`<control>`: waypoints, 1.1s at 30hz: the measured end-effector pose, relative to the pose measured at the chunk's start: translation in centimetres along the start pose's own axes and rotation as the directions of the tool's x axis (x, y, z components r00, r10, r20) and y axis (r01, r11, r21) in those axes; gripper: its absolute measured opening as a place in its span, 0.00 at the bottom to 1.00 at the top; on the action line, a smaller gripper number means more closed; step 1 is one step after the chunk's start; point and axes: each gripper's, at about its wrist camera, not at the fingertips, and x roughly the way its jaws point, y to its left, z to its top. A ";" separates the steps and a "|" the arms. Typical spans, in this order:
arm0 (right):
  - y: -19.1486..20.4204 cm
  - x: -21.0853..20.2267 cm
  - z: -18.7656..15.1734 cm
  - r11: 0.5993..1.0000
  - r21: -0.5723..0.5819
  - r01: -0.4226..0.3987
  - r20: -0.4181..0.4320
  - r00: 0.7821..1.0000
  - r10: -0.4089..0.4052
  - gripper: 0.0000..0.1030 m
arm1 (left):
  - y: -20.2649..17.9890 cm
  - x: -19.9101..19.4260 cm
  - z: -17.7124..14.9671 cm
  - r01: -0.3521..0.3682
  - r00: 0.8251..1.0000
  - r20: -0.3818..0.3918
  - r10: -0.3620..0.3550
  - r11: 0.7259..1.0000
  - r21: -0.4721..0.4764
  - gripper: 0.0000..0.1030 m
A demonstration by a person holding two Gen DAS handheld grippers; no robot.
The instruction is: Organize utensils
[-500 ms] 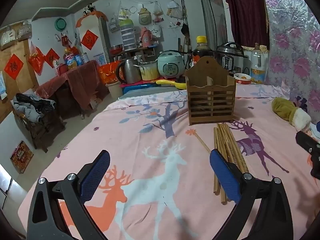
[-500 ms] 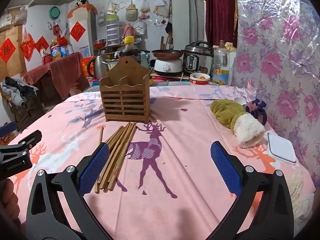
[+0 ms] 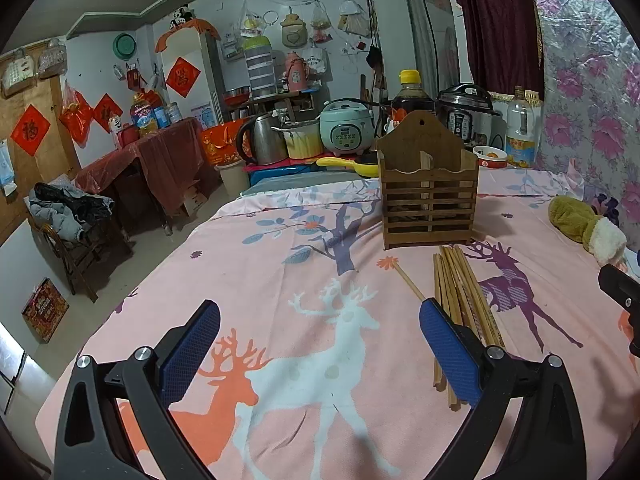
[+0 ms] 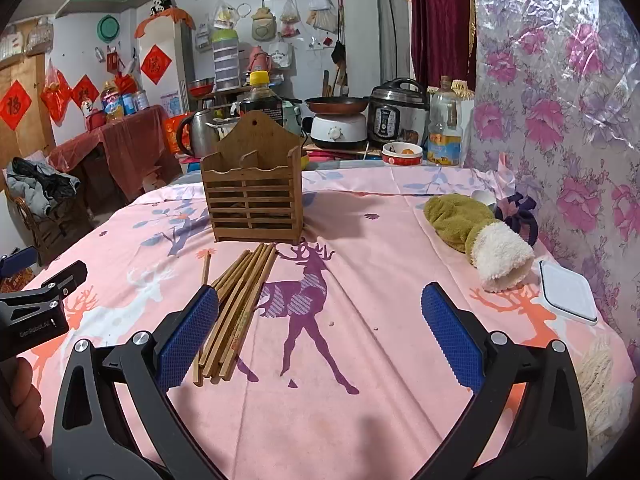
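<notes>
Faintly, "GeoRussAI"-like print on left gripper (image 4: pixel 28 316)

Your left tongs (image 3: pixel 320 344) stand wide open above the tabletop (image 3: pixel 248 280); the chopsticks (image 3: pixel 464 292) lie before the wooden holder (image 3: pixel 428 200).

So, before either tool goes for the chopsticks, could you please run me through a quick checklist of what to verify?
1. Left tool open and holding nothing: ok.
2. Right tool open and holding nothing: ok.
3. Chopsticks lying loose in a bundle on the tablecloth, in front of the holder: ok.
4. Wooden holder upright, top open: ok.
5. Holder compartments free of contents: cannot tell, the slats hide the inside.
6. Either tool lined up around the bundle: not ok, the chopsticks lie beside one finger in each view, not between the fingers.
</notes>
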 end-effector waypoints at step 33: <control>0.0 0.1 0.0 1.000 -0.001 0.000 -0.001 1.000 0.000 0.95 | 0.1 -0.1 -0.1 0.002 1.000 0.000 -0.002 1.000 0.000 0.95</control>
